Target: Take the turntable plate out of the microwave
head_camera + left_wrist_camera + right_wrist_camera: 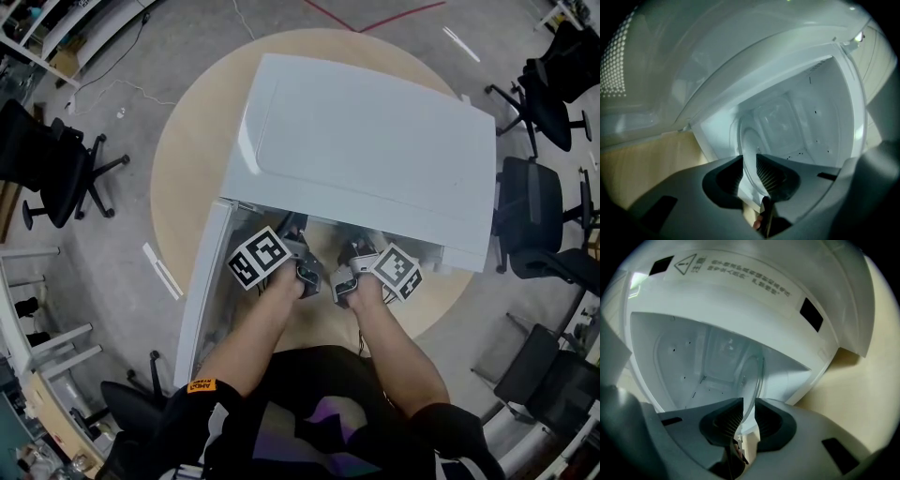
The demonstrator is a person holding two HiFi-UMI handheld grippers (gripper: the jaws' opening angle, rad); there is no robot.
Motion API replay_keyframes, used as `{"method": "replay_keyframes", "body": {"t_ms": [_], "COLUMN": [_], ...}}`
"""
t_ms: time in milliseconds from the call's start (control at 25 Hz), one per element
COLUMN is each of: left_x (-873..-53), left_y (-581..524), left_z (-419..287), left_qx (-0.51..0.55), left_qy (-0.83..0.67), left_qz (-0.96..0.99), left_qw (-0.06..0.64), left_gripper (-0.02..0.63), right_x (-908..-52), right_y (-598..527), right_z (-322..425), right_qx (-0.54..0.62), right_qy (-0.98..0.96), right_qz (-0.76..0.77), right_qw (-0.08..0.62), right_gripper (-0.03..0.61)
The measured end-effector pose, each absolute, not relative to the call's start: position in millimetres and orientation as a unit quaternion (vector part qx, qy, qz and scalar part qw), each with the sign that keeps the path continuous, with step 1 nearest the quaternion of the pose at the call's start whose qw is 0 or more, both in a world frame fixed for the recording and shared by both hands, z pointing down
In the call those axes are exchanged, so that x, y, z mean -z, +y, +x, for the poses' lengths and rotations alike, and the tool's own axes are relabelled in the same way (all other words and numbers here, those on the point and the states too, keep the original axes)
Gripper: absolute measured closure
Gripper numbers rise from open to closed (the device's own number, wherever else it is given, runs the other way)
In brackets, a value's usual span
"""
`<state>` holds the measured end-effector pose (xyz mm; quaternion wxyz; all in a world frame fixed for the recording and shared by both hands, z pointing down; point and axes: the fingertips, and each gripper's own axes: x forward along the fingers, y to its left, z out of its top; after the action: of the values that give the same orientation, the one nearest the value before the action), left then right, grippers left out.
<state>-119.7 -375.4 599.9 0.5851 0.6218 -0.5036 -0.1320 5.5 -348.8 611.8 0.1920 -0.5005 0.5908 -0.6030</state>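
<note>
The microwave sits on the round worktop, its door swung open at the left. At its mouth, the left gripper has its jaws clamped on the rim of the glass turntable plate, which is still inside the cavity. The right gripper pinches the rim likewise.

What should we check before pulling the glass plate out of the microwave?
1. Microwave door open: ok.
2. Left gripper shut on the plate rim: ok.
3. Right gripper shut on the plate rim: ok.
4. Plate lifted free of the microwave floor: cannot tell.
5. Way out past the opening: ok, nothing else shows inside.
</note>
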Motion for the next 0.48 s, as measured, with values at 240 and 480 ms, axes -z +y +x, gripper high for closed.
{"method": "replay_keyframes", "body": {"t_ms": [240,480], "left_x": [-598.6,-599.1], "left_y": [-376.2,-371.0], "left_z": [-121.3,-119.8], "left_qx": [0.144,0.154], "left_qy": [-0.505,-0.502], "left_qz": [0.616,0.612], "left_qw": [0.588,0.591], "left_gripper": [0.485,0.485], "right_x": [-600.0,-603.0], "right_y": [-356.0,-353.8], "right_z": [5.2,6.8], "right_qx": [0.597,0.600], "right_qy": [0.599,0.593], "right_qz": [-0.490,-0.493], "right_qw": [0.211,0.213], "right_gripper": [0.509,0.508]}}
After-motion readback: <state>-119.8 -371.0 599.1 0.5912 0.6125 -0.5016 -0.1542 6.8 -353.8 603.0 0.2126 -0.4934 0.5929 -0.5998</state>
